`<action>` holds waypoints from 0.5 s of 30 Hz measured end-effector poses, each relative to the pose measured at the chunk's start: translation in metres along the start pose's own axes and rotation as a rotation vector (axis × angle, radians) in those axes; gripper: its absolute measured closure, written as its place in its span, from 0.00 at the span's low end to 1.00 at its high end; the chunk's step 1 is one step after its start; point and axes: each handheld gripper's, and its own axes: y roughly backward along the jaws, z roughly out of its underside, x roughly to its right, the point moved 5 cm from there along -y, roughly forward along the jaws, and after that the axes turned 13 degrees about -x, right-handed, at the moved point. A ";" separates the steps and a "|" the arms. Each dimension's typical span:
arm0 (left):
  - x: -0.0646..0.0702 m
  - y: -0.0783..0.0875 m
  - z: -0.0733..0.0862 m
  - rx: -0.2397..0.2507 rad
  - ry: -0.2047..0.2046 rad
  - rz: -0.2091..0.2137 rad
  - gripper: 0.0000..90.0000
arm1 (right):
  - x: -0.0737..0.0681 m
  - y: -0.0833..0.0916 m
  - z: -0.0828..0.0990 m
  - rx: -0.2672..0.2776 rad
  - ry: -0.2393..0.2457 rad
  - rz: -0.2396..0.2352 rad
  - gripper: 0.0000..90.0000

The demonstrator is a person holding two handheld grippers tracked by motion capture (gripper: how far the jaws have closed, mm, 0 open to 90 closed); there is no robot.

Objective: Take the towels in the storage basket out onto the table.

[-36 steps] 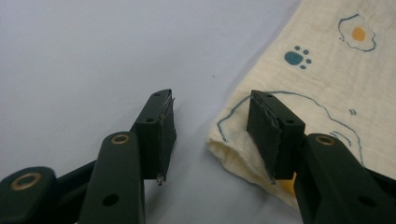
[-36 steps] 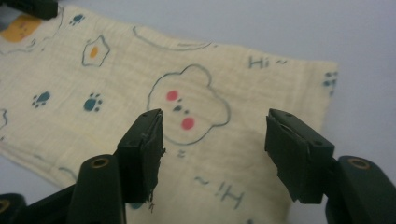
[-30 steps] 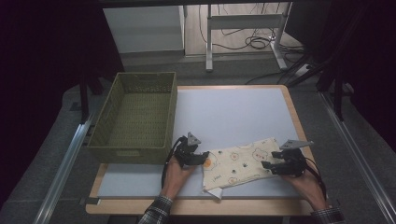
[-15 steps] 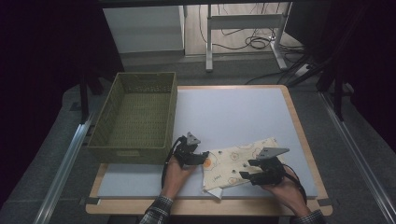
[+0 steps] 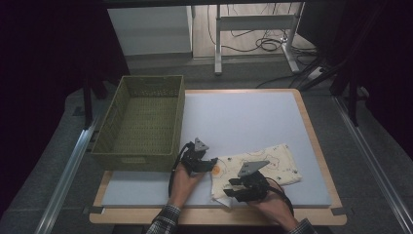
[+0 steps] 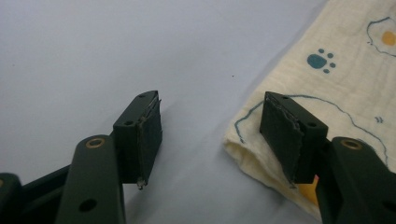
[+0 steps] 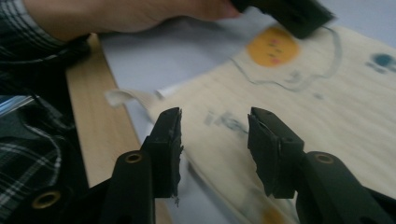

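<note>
High view showed the cloth (image 5: 255, 168) lying flat on the white mat (image 5: 243, 122), near the front edge, with both hands at it. Left gripper (image 5: 207, 164) sat at the cloth's left edge, its jaws apart; in the left gripper view one pad (image 6: 285, 135) stood over the folded cloth (image 6: 336, 84) edge and the other over bare mat (image 6: 116, 56), neither pressing. Right gripper (image 5: 231, 187) hovered over the cloth's near left corner; its jaws had just been closing yet stood apart, with the cloth (image 7: 303, 107) lying under the gap and not pinched. Off to the left stood a green basket (image 5: 141, 119), well apart from the cloth.
</note>
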 end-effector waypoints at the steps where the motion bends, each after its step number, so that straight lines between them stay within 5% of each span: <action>1: 0.000 0.000 0.000 0.000 0.001 0.000 0.43 | -0.003 -0.002 -0.002 0.000 0.006 -0.009 0.62; 6: 0.000 0.000 0.000 0.000 0.002 0.000 0.43 | -0.022 -0.017 -0.010 -0.006 0.055 -0.040 0.62; 10: 0.000 0.000 0.000 0.000 0.002 -0.001 0.43 | -0.022 -0.027 -0.010 -0.027 0.099 0.042 0.62; 13: 0.000 0.000 0.000 0.000 0.003 -0.001 0.43 | -0.025 -0.028 -0.009 -0.037 0.148 0.140 0.77; 15: 0.000 0.000 0.000 -0.001 0.001 -0.004 0.43 | -0.025 -0.027 -0.009 -0.047 0.125 0.121 0.88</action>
